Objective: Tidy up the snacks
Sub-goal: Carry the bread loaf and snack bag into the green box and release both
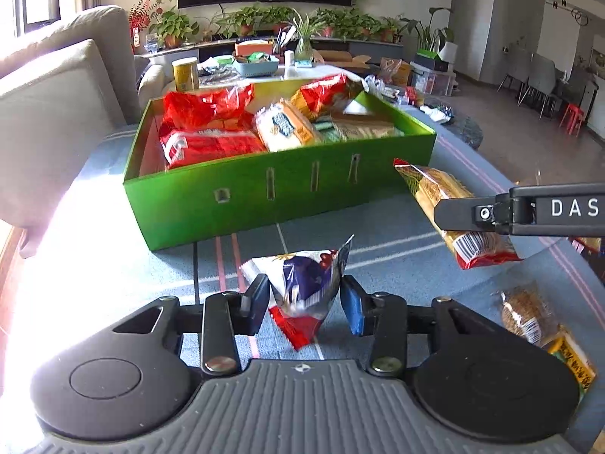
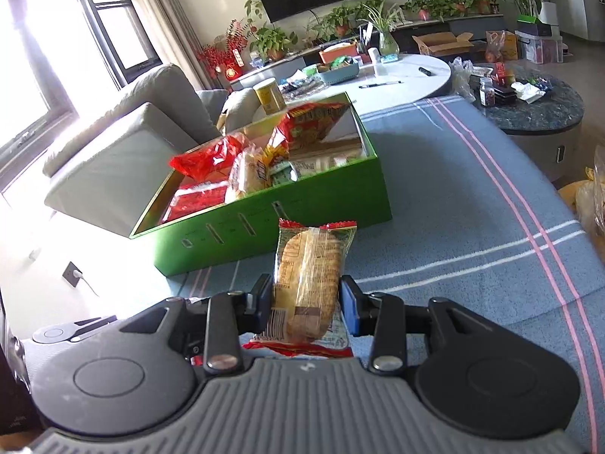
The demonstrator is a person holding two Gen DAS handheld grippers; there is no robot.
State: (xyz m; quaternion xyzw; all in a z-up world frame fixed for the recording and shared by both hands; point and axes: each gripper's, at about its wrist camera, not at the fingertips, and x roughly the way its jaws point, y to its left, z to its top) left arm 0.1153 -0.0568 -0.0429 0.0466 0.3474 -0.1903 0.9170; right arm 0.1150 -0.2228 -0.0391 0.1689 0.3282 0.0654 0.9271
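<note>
**Two packets in hand, box already half full**

While the green box (image 1: 280, 189) on the desk (image 2: 453, 196) already holds several red and yellow packs, two snacks remain mid-air in front of it: the left claw (image 1: 304, 299) pinches a blue-and-white packet (image 1: 306, 283), the right claw (image 2: 305, 302) clamps a biscuit pack (image 2: 310, 276). A brown snack bag (image 1: 525, 316) lies unsorted, right of the box.

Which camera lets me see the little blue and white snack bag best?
The left wrist view: the blue and white snack bag sits pinched in the left gripper, right in front. The right wrist view does not show it.
</note>
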